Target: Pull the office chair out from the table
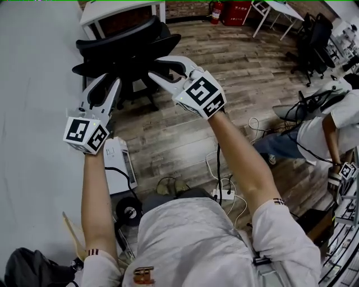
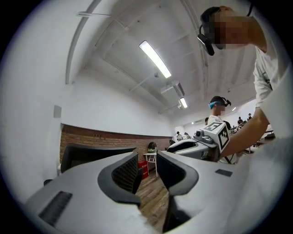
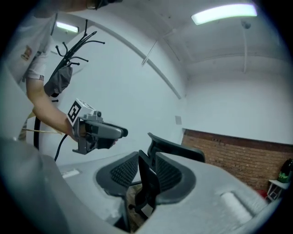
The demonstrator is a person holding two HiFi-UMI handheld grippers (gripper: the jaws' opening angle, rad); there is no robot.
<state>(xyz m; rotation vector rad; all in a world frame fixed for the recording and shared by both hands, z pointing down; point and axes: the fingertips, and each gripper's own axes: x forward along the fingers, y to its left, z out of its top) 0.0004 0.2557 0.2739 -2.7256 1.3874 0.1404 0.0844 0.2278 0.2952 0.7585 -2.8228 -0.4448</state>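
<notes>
The black office chair point(image 1: 129, 47) stands by the white table point(image 1: 112, 8) at the top of the head view. My right gripper point(image 1: 158, 67) reaches to its back edge. In the right gripper view, a thin black plate of the chair point(image 3: 149, 183) stands upright between the ribbed pads of the right gripper point(image 3: 145, 171), which are shut on it. My left gripper point(image 1: 111, 82) points at the chair's left side. Its jaws point(image 2: 147, 167) stand narrowly apart with only floor showing between them, and the chair back point(image 2: 91, 155) lies just left of them.
A wooden floor runs under the chair, with cables and a power strip point(image 1: 224, 193) and a white box point(image 1: 118, 162) near my feet. Another person point(image 1: 325, 129) sits at the right. More black chairs point(image 1: 311, 39) and a red extinguisher point(image 1: 216, 11) stand further back.
</notes>
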